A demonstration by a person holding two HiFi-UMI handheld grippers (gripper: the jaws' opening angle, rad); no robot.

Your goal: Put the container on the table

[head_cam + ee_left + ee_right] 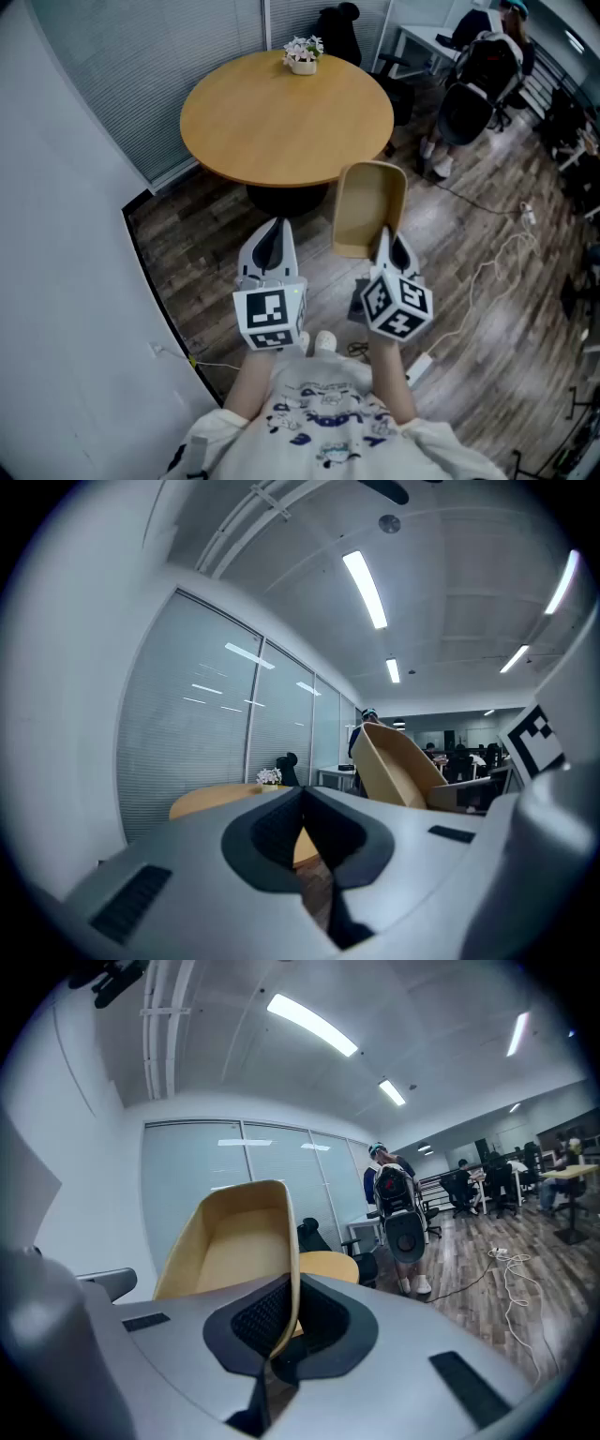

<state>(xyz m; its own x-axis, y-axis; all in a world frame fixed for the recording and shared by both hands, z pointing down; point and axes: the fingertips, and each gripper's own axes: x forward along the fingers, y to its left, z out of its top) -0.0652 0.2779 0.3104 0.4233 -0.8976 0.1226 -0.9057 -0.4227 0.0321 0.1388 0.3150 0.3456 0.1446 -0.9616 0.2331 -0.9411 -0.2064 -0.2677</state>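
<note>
Right tool clamped on side wall of tan plastic open-top container; thin wall pinched between jaws in right gripper view. Container tilted, held in air over dark wood-plank floor, by near right edge of round light-wood surface, not resting on it. Left tool closed, nothing between jaws. Small pot of white flowers at surface's far edge.

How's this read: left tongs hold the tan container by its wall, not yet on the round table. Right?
Wrong side. The right tongs pinch the wall of the container, as the right gripper view shows; the left tongs hold nothing. It is not yet on the round table.
</note>
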